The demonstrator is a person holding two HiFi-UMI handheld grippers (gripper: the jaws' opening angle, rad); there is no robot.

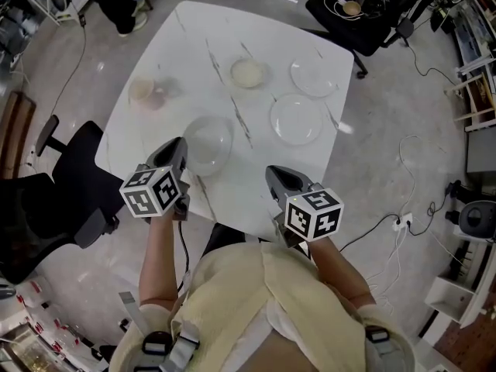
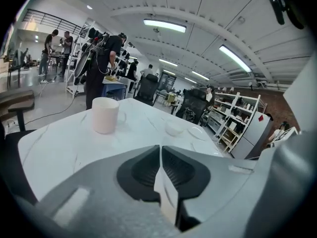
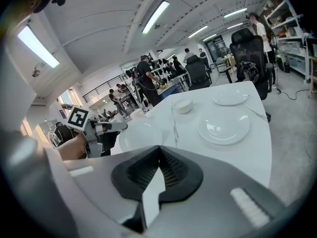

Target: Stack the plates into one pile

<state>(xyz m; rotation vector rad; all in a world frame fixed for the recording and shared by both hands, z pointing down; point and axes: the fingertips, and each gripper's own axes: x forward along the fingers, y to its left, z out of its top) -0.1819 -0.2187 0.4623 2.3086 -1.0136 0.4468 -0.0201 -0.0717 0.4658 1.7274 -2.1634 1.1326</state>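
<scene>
A white plate (image 1: 208, 144) hangs just above the near left part of the white table (image 1: 232, 192); my left gripper (image 1: 181, 149) is shut on its near rim. The right gripper view shows that plate (image 3: 141, 135) beside the left gripper (image 3: 118, 126). In the left gripper view the jaws (image 2: 160, 150) meet and the plate does not show. Two more plates (image 1: 296, 118) (image 1: 314, 76) lie at the right. My right gripper (image 1: 276, 178) is shut and empty at the table's near edge, its jaws (image 3: 158, 150) closed.
A small bowl (image 1: 248, 74) sits at the far middle and a pale cup (image 1: 143, 91) at the far left. Black office chairs stand at the left (image 1: 70, 169) and beyond the far corner (image 1: 364, 6). Cables lie on the floor at the right (image 1: 403, 215).
</scene>
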